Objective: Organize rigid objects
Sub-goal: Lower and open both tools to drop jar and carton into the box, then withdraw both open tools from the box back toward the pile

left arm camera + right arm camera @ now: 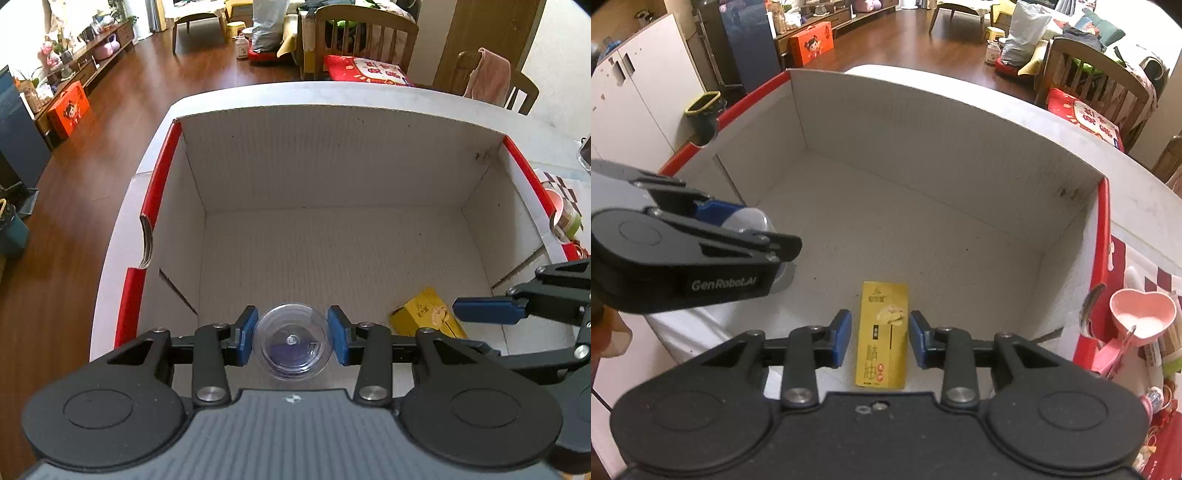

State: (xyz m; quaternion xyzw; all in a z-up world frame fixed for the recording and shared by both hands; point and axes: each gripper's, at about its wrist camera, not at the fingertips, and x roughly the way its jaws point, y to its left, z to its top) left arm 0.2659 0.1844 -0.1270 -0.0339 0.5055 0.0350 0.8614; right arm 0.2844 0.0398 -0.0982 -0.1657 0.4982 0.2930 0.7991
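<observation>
Right now the left tongs (291, 336) are reaching down into the cardboard box (332, 155), their blue pads bracketing a clear round plastic cup (291, 341). The pads are sitting right at the cup's sides, at nine and three o'clock of it, narrowly parted; whether they are pressing on it or just clearing it I cannot tell, nor whether the cup is resting on the box floor.

The right tongs (877, 339) are hanging over a yellow packet (884, 336) lying flat on the floor of the box. A sliver of gap is showing on both sides of the packet, so the pads are standing slightly apart and not gripping it. From the left wrist view the packet (424, 317) is lying at about three o'clock of the cup, near it but not touching.

As for progress, the packet is looking delivered and the cup is arriving or just arrived, so both pieces are inside the box near its close wall. Otherwise the box is holding nothing, its far half bare. Outside the right wall, a pink heart-shaped scoop (1141, 317) and other small items are waiting on the table (1126, 206), possibly left to sort.
</observation>
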